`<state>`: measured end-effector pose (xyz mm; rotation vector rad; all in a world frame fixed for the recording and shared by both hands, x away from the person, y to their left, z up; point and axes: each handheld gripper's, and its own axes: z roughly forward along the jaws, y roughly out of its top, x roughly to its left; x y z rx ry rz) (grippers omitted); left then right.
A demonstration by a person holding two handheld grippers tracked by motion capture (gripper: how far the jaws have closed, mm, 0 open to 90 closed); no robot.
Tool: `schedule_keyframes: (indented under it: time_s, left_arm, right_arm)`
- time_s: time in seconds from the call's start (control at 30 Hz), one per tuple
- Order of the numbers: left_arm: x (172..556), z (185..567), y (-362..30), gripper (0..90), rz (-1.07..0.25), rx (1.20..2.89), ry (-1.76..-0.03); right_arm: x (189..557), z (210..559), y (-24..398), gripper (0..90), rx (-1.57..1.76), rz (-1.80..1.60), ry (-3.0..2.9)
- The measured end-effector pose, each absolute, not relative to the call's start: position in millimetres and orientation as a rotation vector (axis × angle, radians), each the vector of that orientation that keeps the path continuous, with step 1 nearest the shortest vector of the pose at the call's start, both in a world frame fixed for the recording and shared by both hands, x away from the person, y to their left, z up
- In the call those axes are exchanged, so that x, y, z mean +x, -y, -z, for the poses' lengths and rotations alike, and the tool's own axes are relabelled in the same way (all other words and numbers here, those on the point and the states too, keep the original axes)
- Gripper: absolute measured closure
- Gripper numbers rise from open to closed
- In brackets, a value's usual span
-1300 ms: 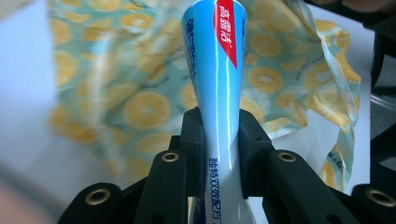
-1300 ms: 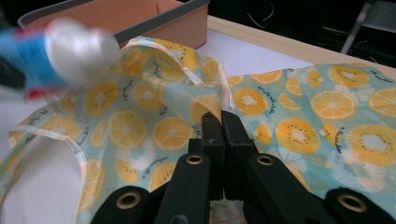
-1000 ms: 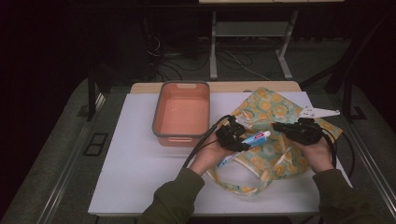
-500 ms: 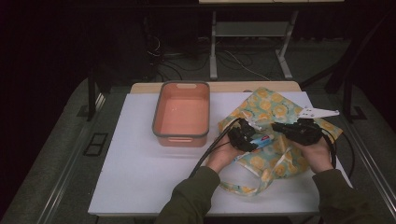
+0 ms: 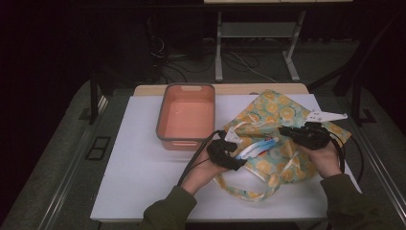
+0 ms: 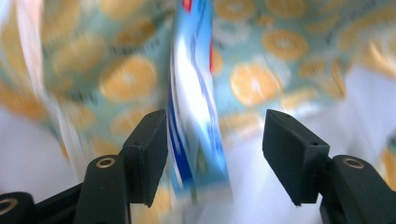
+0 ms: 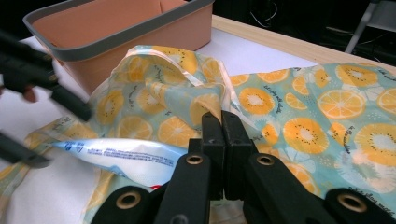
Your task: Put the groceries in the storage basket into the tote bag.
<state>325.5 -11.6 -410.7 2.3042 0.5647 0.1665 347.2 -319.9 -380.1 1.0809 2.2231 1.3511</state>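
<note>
Left gripper (image 6: 212,158) jaws have just been opening, pads apart around the white-and-blue squeezable tube (image 6: 196,112), whose long axis runs toward twelve o'clock. Right gripper (image 7: 223,140) jaws are pinched together on the orange-slice-print fabric drawstring bag (image 7: 327,107), the tube at their nine o'clock, half inside the bag's mouth.

A white desk (image 5: 139,182) is carrying two things. A salmon tub (image 5: 186,117) (grey-rimmed) is sitting beside a fruit-print cloth bag (image 5: 287,108) lying flat.
</note>
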Motion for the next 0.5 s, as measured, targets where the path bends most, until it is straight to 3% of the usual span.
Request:
schedule_keyframes:
  time_s: [0.3, 0.5]
  left_arm:
    - [325.6, 432.5, 0.1, 56.5, -0.179, 2.314, -0.594]
    - [326.6, 427.1, 5.4, 81.1, -0.292, 2.338, -0.534]
  right_arm:
    - [346.9, 380.8, 319.6, 89.2, 1.078, -1.348, -2.228]
    - [347.2, 381.5, 318.5, 89.2, 1.075, -1.345, -2.233]
